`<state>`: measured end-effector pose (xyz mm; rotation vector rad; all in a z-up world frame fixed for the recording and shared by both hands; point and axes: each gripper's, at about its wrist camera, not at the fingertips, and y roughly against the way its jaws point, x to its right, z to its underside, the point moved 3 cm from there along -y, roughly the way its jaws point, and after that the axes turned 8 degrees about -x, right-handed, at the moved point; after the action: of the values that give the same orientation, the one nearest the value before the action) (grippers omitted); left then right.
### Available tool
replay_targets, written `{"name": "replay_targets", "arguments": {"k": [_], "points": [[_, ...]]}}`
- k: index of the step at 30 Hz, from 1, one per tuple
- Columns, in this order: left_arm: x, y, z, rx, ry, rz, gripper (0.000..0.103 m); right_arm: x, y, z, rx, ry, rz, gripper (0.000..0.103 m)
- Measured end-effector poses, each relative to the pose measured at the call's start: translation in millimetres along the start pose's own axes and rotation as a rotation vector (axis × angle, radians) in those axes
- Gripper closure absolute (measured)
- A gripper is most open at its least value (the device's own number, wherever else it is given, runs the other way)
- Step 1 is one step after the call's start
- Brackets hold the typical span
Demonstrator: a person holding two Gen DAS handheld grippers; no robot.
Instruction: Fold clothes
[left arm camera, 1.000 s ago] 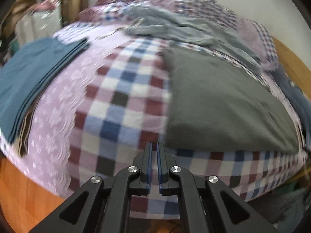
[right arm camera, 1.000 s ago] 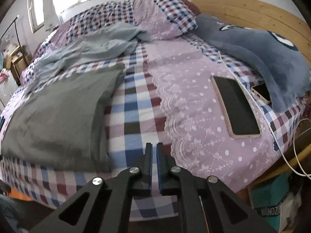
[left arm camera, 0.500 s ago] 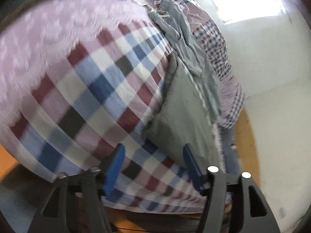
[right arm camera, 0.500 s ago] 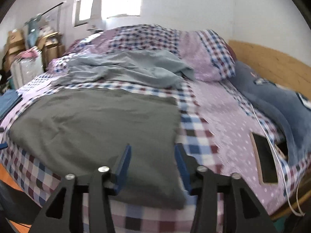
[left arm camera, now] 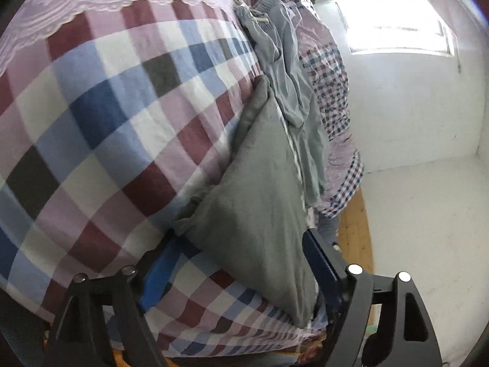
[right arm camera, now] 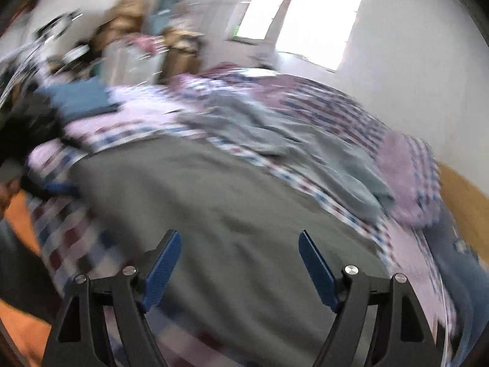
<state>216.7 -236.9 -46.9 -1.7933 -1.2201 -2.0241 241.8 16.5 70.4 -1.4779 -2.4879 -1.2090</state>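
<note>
One soft dark grey folded garment (left arm camera: pixel 259 214) lies on the checked cotton bedsheet (left arm camera: pixel 101 116), lower centre, between the left gripper (left arm camera: pixel 241 263)'s two just-released blue fingers (left arm camera: pixel 318 260); the right gripper (right arm camera: pixel 240 263) spreads likewise above it, one crumpled blue-grey garment (right arm camera: pixel 305 153) upper right.

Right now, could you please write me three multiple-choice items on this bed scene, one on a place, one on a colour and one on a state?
1. Where does the light blue-grey garment lie?
A. beyond the grey garment, towards the pillows
B. on the floor
C. under the folded blue clothes

2. What colour is the flat garment in front of both grippers?
A. red
B. grey
C. yellow

3. How do the left gripper's jaws stand?
A. shut on a sock
B. wide open about the grey garment's corner
C. shut with nothing between them

Answers: 1 A, it lies crumpled past the grey garment's far edge; 2 B, both wrist views show it grey; 3 B, the blue pads stand apart, having just opened.
</note>
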Motion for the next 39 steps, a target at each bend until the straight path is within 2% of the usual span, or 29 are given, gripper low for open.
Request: {"name": "replay_targets", "arguments": {"k": [3,5,8,13,17,23,24,27,29,30,31,34,39], "points": [[6,-1,-2,0.006,0.005,0.016,0.016,-40,-7,-6,0.026,0.116,-0.045,0.021],[11,-5,-7,0.006,0.027,0.064,0.016,-64,-13,-9,0.036,0.184,-0.070,0.020],[20,-9,-11,0.001,0.045,0.151,0.016,-89,-22,-10,0.046,0.262,-0.083,0.020],[28,-7,-14,-0.012,0.054,0.193,0.016,-119,-36,-14,0.076,0.366,-0.084,0.019],[31,2,-18,-0.037,0.057,0.247,0.016,-133,-45,-20,0.103,0.424,-0.054,0.019],[39,5,-22,-0.065,0.054,0.298,0.016,-159,-59,-23,0.141,0.575,0.043,0.020],[39,6,-23,-0.068,0.051,0.302,0.016,-162,-61,-24,0.144,0.591,0.052,0.023],[37,9,-22,-0.076,0.051,0.303,0.016,-168,-72,-29,0.117,0.612,0.082,0.059],[36,11,-21,-0.079,0.052,0.299,0.016,-166,-80,-35,0.096,0.597,0.089,0.070],[36,11,-21,-0.080,0.050,0.295,0.016,-163,-82,-37,0.088,0.584,0.089,0.084],[35,11,-22,-0.082,0.047,0.277,0.016,-160,-82,-39,0.087,0.572,0.085,0.090],[32,12,-21,-0.083,0.046,0.254,0.016,-152,-78,-45,0.102,0.534,0.062,0.094],[33,4,-22,-0.086,0.030,0.210,0.016,-142,-71,-54,0.127,0.488,0.047,0.095]]}}
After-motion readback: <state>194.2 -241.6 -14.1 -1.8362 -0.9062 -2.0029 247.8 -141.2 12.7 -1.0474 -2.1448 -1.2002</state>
